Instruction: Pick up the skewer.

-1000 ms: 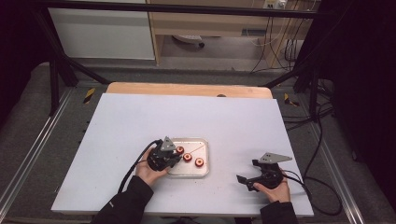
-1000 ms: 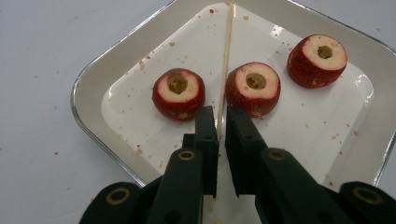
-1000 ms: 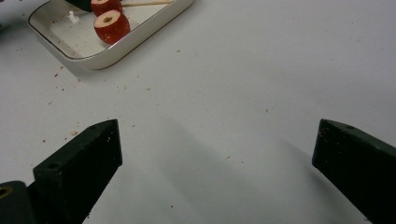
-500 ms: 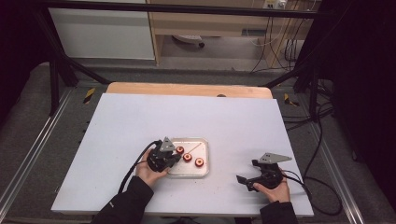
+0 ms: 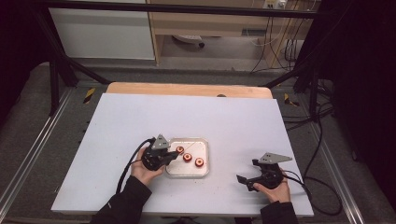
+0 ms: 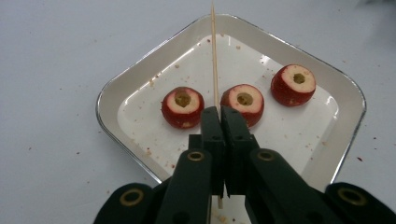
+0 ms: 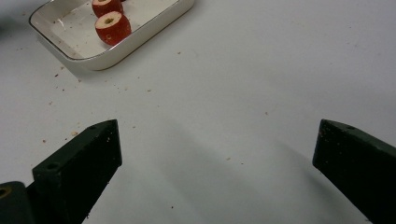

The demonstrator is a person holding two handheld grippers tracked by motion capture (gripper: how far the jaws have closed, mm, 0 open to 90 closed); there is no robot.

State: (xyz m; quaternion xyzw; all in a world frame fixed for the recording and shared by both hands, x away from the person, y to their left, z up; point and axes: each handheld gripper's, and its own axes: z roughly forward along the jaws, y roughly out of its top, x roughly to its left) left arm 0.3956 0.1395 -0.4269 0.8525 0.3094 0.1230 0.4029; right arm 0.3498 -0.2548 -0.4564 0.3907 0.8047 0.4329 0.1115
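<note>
A white tray [image 5: 187, 139] [image 6: 112, 88] holds three red cored fruits [image 6: 182, 106] [image 6: 243, 103] [image 6: 293, 84]. My left gripper [image 5: 173, 155] [image 6: 220, 113] hovers over the tray's near-left edge, shut on a thin wooden skewer [image 6: 215, 60]. The skewer runs straight ahead from the jaws, between the two nearer fruits and out past the tray's far rim. At the table's front right my right gripper [image 5: 247, 171] [image 7: 215, 128] rests low with its jaws wide open and nothing between them. In the right gripper view the tray [image 7: 140, 35] and a fruit [image 7: 112, 27] lie off at the upper left.
The tray sits near the front middle of a white table [image 5: 187, 112] speckled with red crumbs. A wooden board edge [image 5: 187, 88] borders the far side. Cables [image 5: 322, 196] trail off the right front corner.
</note>
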